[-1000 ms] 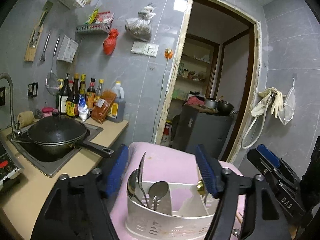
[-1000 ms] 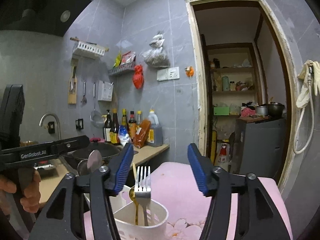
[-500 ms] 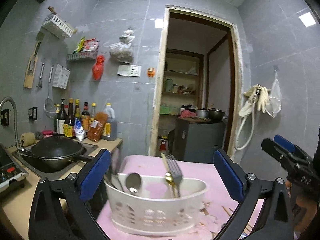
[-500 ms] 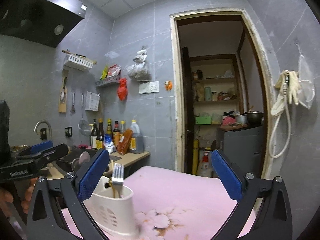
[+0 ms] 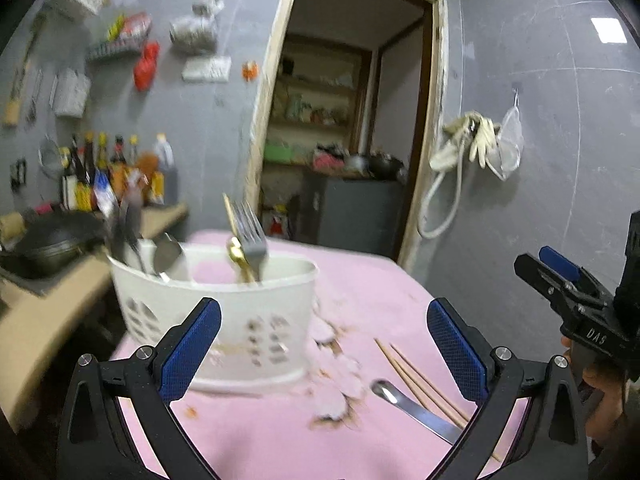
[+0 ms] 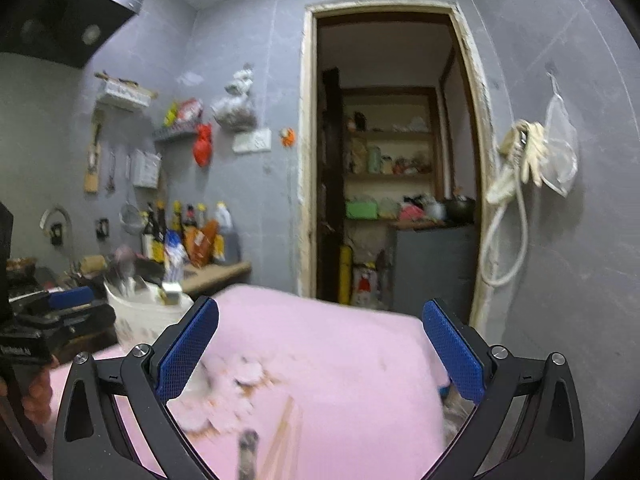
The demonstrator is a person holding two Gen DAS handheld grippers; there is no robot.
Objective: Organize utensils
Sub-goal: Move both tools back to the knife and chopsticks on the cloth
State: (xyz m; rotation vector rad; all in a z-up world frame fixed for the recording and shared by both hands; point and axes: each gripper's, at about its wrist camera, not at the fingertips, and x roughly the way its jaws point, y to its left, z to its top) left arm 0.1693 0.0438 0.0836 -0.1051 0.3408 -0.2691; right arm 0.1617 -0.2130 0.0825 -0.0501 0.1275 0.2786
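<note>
**2 cameras, 1 kitchen**

Each camera sits low on its gripper and looks forward over the pink desk toward the open doorway. The left camera is close to the white basket. Both see the desk, basket, doorway and grey wall.

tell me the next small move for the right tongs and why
Probably lower the right tongs, jaws wide open and empty, toward the loose chopsticks and spoon lying on the pink tablecloth, since they are outside the white utensil caddy.
</note>
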